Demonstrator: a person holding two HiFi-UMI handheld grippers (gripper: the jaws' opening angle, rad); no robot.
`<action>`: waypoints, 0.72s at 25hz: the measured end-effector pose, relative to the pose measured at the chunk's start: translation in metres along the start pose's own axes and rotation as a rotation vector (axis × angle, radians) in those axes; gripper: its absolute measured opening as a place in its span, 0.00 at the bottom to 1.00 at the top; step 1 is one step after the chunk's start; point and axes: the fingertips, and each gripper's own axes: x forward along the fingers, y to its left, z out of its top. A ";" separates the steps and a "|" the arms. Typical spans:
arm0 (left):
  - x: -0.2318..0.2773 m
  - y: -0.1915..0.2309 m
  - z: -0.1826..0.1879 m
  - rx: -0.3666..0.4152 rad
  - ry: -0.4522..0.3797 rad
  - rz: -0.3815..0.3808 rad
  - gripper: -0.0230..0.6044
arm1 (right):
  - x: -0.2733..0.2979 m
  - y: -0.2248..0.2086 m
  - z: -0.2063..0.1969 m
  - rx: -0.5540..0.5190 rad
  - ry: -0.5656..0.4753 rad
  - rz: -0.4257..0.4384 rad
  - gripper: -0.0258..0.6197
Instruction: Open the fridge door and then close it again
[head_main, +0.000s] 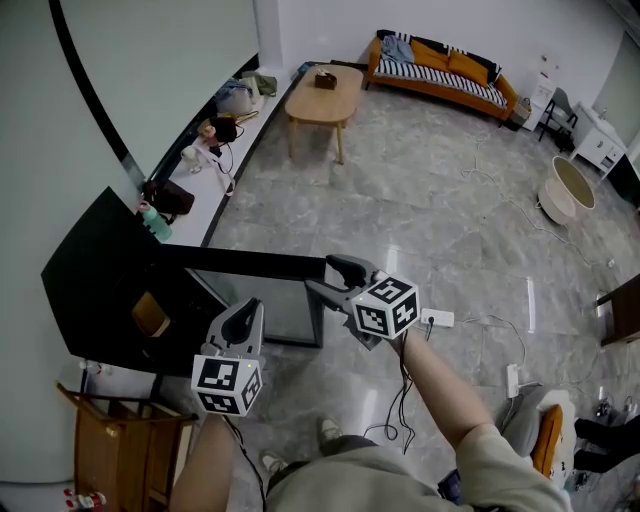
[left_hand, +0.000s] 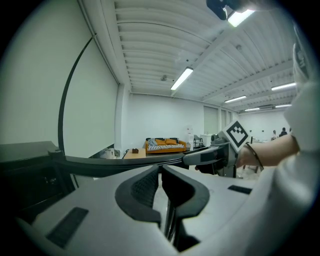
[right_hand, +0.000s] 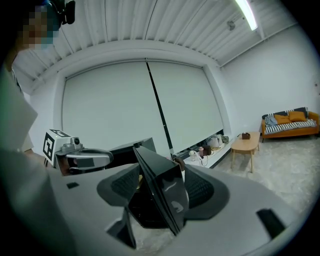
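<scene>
Fridge (head_main: 95, 270): black, low, at the left against the wall. Its lower part is hidden behind the open door and the left gripper. The interior is dark, and only 1 tan item (head_main: 150, 314) shows in the opening, kind not readable. A wooden stand (head_main: 120, 440) below is cut off by the frame edge. Left gripper (head_main: 243, 308): jaws together with nothing between them, tip near the door's glass on the person's side. Whether it touches the glass cannot be told. Fridge door (head_main: 285, 310): open, swung out to the right of the cabinet. Right gripper (head_main: 335, 278): jaws narrow, clamped across the door's free edge at the top corner, 1 pad on each face. In the right gripper view the dark slab fills the gap.
</scene>
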 end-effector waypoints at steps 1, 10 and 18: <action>0.000 0.001 -0.001 0.001 0.001 0.001 0.07 | 0.001 0.001 -0.001 -0.005 0.000 0.000 0.46; -0.004 0.003 -0.008 -0.009 0.016 0.003 0.07 | -0.002 0.000 -0.003 -0.018 -0.002 -0.024 0.38; -0.019 0.007 -0.011 -0.009 0.020 0.015 0.07 | -0.008 0.014 -0.008 -0.027 0.011 -0.020 0.37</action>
